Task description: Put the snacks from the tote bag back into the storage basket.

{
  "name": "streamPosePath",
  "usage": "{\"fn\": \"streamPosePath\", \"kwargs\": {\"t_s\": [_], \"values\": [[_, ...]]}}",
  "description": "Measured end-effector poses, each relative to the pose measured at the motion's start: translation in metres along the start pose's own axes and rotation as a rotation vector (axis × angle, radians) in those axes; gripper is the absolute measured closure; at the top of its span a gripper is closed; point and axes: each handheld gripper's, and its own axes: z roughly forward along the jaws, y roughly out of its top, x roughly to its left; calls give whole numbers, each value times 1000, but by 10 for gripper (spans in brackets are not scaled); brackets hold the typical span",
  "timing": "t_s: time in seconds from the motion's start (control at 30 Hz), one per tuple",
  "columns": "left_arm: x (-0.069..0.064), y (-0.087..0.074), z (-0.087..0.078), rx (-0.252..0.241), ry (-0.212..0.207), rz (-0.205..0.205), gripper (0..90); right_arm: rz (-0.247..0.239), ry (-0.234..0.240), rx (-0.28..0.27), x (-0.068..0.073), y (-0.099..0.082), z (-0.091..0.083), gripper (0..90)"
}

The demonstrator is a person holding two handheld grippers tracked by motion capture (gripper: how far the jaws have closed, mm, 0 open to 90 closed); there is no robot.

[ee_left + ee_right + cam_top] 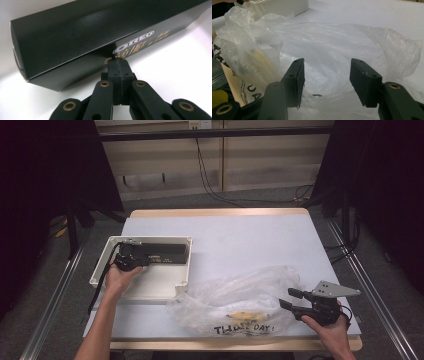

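Observation:
A long black Oreo box (167, 252) (75, 37) lies along the far side of a white tray (150, 287). My left gripper (144, 262) (119, 65) reaches into the tray, its jaws pressed flat together with nothing between them, tips against the box's lower edge by the logo. A crumpled clear plastic bag (240, 295) (332, 45) with black lettering lies at the table's front, something yellow (262, 60) dimly visible inside. My right gripper (288, 298) (325, 80) stands open at the bag's right end, with bag film lying low between its pads.
The tray's white floor (175, 65) lies bare in front of the box. A grey-white table top (240, 240) stretches behind the bag. Dark curtains, cables and metal rails flank the table. The tray's corner (284, 7) shows beyond the bag in the right gripper view.

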Motion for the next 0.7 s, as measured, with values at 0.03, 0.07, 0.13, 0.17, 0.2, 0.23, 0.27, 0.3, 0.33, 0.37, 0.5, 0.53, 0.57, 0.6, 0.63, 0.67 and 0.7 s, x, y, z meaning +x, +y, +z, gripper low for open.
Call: {"fn": "streamPosePath", "kwargs": {"t_s": [0.03, 0.07, 0.13, 0.17, 0.2, 0.23, 0.27, 0.3, 0.33, 0.37, 0.5, 0.53, 0.57, 0.6, 0.63, 0.67, 0.7], "values": [[0, 0, 0, -10, 17, 1, 900, 0, 0, 0, 0, 0, 0, 456], [0, 0, 0, -15, 9, -3, 900, 0, 1, 1, 0, 0, 0, 456], [1, 1, 0, -21, 6, -10, 900, 2, 1, -2, 0, -1, 0, 456], [1, 1, 0, -15, 7, -3, 900, 2, 1, -2, 0, -1, 0, 456], [1, 2, 0, -12, 4, 5, 900, 4, -1, -1, 0, -1, -1, 456], [1, 2, -1, -9, 8, 8, 900, 4, -2, -2, 0, -1, -1, 456], [0, 2, -1, -12, 9, 2, 900, 4, -2, -3, 0, -1, -1, 456], [0, 2, -1, -11, 11, 3, 900, 4, -1, -4, 1, -1, -1, 456], [0, 2, -1, -8, 7, 4, 900, 4, 0, -3, 1, 0, -1, 456], [-1, 1, -1, -3, 4, 8, 900, 2, 3, -3, 1, 0, 0, 456], [-1, 1, -2, 3, 1, 8, 900, 1, 5, -1, 1, 0, 1, 456], [-1, 1, -2, 0, 1, 8, 900, 3, 5, 2, 1, 0, 1, 456], [-1, 1, -2, 4, -8, 10, 900, 3, 5, 2, 1, 0, 1, 456], [-2, 1, -3, 6, 0, 15, 900, 1, 4, 1, 0, -1, 1, 456], [-2, 1, -3, -4, 5, 19, 900, 5, 1, 0, 0, -1, 0, 456], [-3, 0, -4, -5, 3, 21, 900, 3, 1, -2, 0, -1, 0, 456], [-4, 0, -4, -6, -3, 28, 900, 1, 0, -3, 0, -1, 0, 456]]}}
